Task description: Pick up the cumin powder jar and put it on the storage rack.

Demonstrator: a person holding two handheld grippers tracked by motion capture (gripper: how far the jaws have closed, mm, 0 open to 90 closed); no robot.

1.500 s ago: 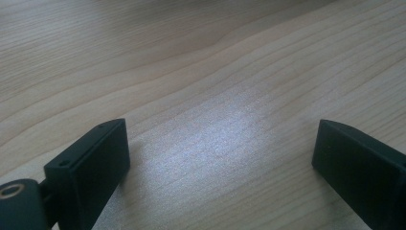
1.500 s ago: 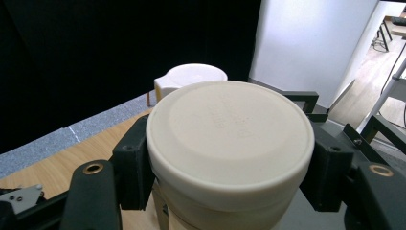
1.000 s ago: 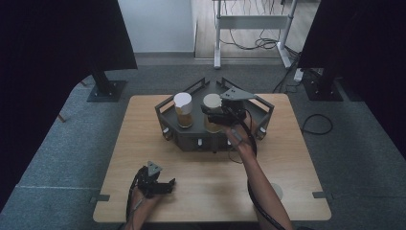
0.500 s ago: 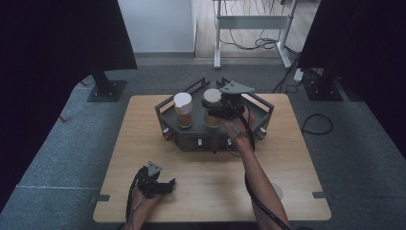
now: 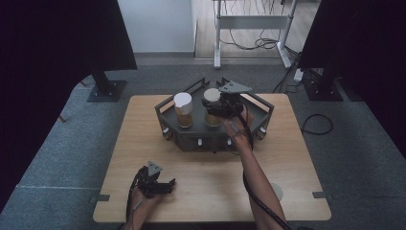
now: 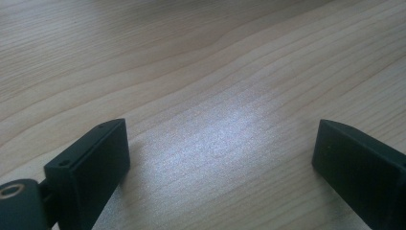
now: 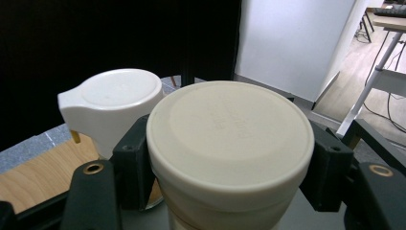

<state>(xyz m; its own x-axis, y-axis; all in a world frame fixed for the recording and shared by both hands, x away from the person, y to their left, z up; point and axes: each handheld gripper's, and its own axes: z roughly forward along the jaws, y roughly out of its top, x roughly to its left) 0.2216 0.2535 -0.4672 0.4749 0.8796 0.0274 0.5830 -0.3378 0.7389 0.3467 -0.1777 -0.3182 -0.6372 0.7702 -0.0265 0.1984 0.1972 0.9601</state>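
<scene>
A: How is the right gripper (image 7: 225,177) recorded?

B: Clamped, one jaw on each side, on the cream round-lidded jar (image 7: 230,143) standing in the dark grey angular tray (image 5: 249,125) at the far middle of the light wooden table (image 5: 287,158). A white-lidded jar (image 5: 183,109) is set just beside it.

A: And the left gripper (image 6: 220,153)?

B: Jaws spread apart, nothing held, low over bare tabletop near the front edge.

Two jars (image 5: 184,109) (image 5: 211,106) stand side by side in the tray (image 5: 201,135).
</scene>
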